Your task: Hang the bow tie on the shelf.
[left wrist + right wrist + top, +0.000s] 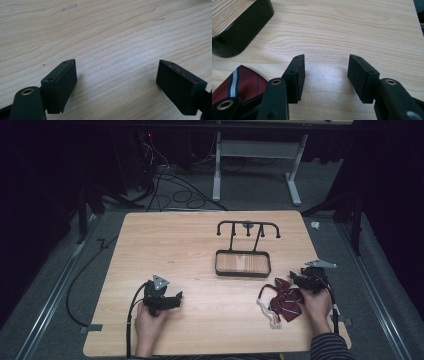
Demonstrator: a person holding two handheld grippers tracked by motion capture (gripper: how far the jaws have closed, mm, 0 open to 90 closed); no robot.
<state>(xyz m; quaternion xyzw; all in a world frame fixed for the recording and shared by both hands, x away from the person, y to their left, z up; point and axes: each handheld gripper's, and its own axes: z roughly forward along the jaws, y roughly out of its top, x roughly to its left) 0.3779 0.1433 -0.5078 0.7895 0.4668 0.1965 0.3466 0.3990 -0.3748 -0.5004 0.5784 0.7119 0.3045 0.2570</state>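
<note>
A dark red striped bow tie [283, 300] with a white strap lies near the table's front right; its corner [239, 82] shows at the lower left of the right gripper view. My right gripper [296, 279] rests just right of the bow tie, jaws open over bare wood [325, 72], nothing between them. My left gripper [176, 298] lies at the front left of the table, a hand on it, jaws wide open over bare wood [117, 77]. A black rack with hooks [248, 227] rises from a wood-floored black tray [243, 263] behind the bow tie.
The tray's black rim [242, 30] sits close to the upper left of my right gripper. The wooden table [165, 245] has bare room in the left and middle. Cables [170, 185] and a white table frame [260, 150] stand on the floor beyond.
</note>
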